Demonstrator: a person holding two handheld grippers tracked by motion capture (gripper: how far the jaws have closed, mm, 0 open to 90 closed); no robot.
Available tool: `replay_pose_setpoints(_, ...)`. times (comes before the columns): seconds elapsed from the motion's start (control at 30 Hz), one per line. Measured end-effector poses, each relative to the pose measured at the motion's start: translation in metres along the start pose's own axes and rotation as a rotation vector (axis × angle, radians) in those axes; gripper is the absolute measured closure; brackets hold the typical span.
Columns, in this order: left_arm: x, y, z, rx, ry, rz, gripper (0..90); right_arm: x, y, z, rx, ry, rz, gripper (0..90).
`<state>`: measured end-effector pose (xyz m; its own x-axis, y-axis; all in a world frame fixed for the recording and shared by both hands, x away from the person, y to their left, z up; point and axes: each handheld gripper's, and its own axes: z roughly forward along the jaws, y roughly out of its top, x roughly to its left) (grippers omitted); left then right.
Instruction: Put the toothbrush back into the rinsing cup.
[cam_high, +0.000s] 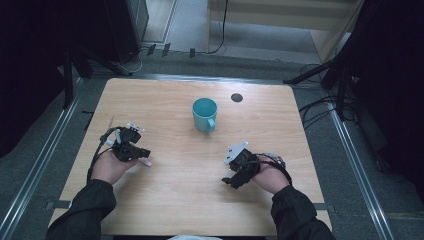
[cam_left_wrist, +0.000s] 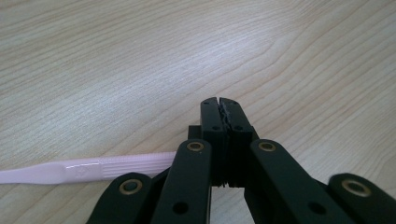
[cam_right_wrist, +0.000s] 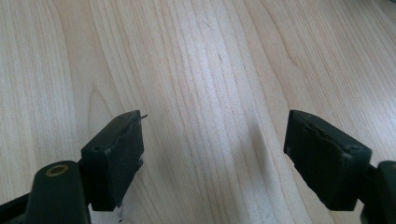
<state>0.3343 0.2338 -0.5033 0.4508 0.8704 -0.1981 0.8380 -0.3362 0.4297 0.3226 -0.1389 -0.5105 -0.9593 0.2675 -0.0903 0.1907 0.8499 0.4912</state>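
Observation:
A teal mug (cam_high: 205, 114) stands upright on the wooden table (cam_high: 165, 95), handle toward me, beyond both grippers. My left gripper (cam_high: 144, 151) rests low at the table's left, and in the left gripper view its jaws (cam_left_wrist: 219, 101) are pressed together. A thin pale pink plastic stick (cam_left_wrist: 84, 169) lies flat on the wood and runs under the gripper's linkage; its end (cam_high: 146, 162) pokes out beside the gripper. Whether the jaws pinch it is hidden. My right gripper (cam_high: 231, 178) sits at the right front, open (cam_right_wrist: 215, 140) over bare wood with nothing between its jaws.
A small dark round disc (cam_high: 237, 97) sits in the tabletop behind and right of the mug. Metal rails (cam_high: 350, 150) run along both sides of the table, and cables and stand legs lie on the floor beyond the far edge.

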Motion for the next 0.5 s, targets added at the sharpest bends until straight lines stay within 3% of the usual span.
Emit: replay_pose_setpoints(0.5,0.0034,-0.0028,0.0042,0.014,0.001,-0.018,88.7,0.0001,0.0014,0.0021,0.007,0.012,-0.014,19.9)
